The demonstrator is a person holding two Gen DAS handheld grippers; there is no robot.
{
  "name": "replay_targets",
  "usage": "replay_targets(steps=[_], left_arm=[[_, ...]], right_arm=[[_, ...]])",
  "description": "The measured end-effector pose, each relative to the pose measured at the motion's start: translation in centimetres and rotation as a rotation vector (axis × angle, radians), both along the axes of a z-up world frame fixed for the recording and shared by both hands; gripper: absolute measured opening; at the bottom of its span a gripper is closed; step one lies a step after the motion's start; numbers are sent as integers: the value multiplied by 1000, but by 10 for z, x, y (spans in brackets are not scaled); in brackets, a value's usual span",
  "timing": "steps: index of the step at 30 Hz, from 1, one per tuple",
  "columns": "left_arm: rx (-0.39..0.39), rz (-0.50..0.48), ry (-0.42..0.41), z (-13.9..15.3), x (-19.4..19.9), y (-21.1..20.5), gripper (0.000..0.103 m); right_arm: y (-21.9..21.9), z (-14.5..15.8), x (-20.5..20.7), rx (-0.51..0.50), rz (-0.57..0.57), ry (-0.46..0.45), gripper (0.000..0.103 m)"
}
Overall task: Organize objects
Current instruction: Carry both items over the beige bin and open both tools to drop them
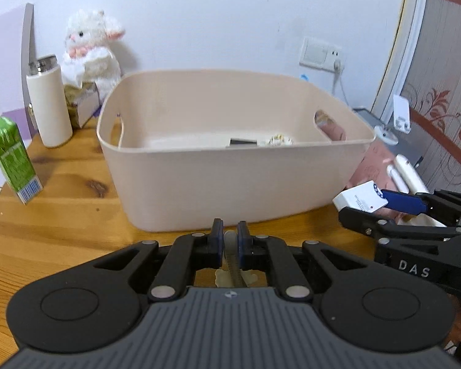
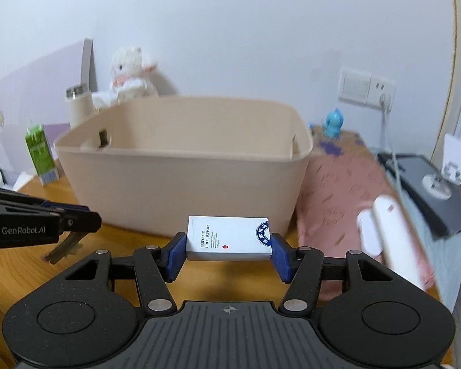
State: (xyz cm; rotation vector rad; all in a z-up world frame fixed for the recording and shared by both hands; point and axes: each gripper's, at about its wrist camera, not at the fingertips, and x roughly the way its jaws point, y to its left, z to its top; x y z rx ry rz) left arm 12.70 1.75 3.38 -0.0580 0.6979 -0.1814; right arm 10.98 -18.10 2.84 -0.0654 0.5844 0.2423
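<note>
Honestly, right gripper is clamped on the small white hotel-supplies box, just before the beige plastic bin. Left gripper pinches a thin comb-like thing. Lift both over the rim first.

white box: flat, clamped, lifted | beige bin: upright on table, open

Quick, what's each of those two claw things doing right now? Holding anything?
Left gripper: closed on a thin comb-like item, hard to identify.
Right gripper: closed on a small white box, held in front of the beige bin.
</note>
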Motion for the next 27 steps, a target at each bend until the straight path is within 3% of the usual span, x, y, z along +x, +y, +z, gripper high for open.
replay_targets(steps=[13,21,27], left_arm=[[-24,20,-144,62,-3,9,10],[-1,47,-215,89,27,10,10],[27,80,-207,88,66,10,10]], right_arm=[[0,61,0,35,7,-152,54],[6,85,24,49,1,-202,54],[14,85,50,48,-23,-195,54]])
